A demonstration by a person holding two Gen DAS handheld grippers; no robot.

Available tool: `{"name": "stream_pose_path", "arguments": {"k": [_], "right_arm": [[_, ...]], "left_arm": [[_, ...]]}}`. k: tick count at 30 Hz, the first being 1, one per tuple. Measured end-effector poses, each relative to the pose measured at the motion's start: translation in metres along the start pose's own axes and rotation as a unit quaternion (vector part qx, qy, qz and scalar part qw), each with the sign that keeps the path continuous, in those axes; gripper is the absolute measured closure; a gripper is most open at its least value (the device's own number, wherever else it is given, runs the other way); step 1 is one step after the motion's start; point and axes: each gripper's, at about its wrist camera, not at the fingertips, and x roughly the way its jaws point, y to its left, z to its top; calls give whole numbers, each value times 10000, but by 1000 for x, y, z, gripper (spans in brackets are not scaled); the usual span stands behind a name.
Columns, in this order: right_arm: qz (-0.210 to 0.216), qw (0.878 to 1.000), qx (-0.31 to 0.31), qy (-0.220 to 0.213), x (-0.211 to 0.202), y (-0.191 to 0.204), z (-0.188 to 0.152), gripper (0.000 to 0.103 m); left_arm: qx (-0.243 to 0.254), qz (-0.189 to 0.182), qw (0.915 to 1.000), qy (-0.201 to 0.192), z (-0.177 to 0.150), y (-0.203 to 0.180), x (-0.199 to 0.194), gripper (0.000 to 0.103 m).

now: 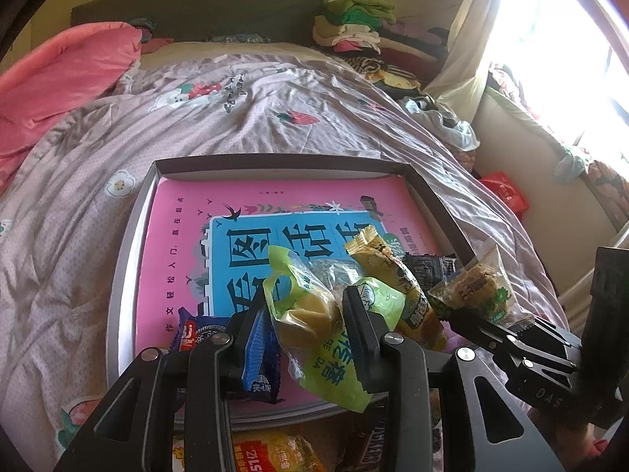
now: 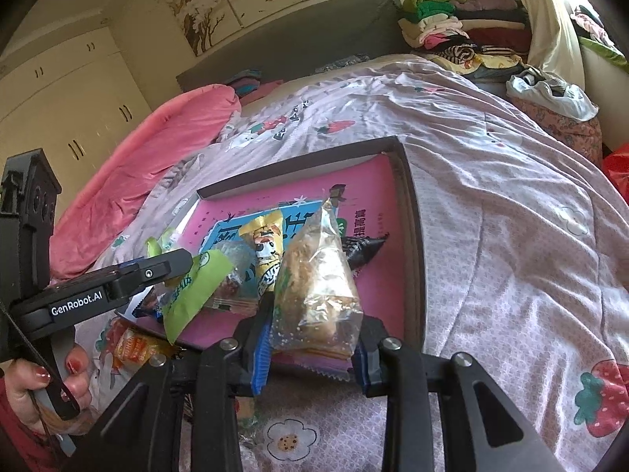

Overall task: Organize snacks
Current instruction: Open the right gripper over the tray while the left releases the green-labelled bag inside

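Your left hand-held gripper is clamped on a green-and-clear plastic snack bag with yellow pieces inside, held over the near edge of the shallow dark-rimmed cardboard tray. Your right hand-held gripper grips one clear plastic packet of brown crumbly cake, also above the tray's near edge. On the pink picture book that lines the tray lie one yellow wrapped snack bar, one black foil packet and one blue cookie packet. An orange snack bag lies just outside the tray's near rim. The tray rests on a bed with a lilac strawberry-print quilt; beyond the tray are a pink duvet, one pile of folded clothes, a bright window.
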Motion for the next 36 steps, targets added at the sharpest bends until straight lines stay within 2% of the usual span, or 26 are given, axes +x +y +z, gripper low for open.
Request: {"name": "stream_pose_path", "arguments": {"k": [6, 12, 21, 29, 36], "right_arm": [[25, 10000, 78, 15, -1, -3, 0, 67], [-68, 9999, 122, -58, -6, -6, -1, 56], [-79, 9998, 171, -99, -12, -8, -2, 55], [-121, 9998, 138, -118, -14, -6, -3, 54], [-312, 9994, 20, -159, -15, -2, -3, 54]], "left_arm": [[-19, -39, 10000, 18, -1, 1, 2, 65], [-43, -81, 9999, 43, -1, 2, 2, 64], [-31, -118, 9999, 58, -1, 0, 1, 63], [18, 3, 10000, 19, 0, 0, 3, 62], [-12, 68, 10000, -13, 1, 3, 1, 62]]}}
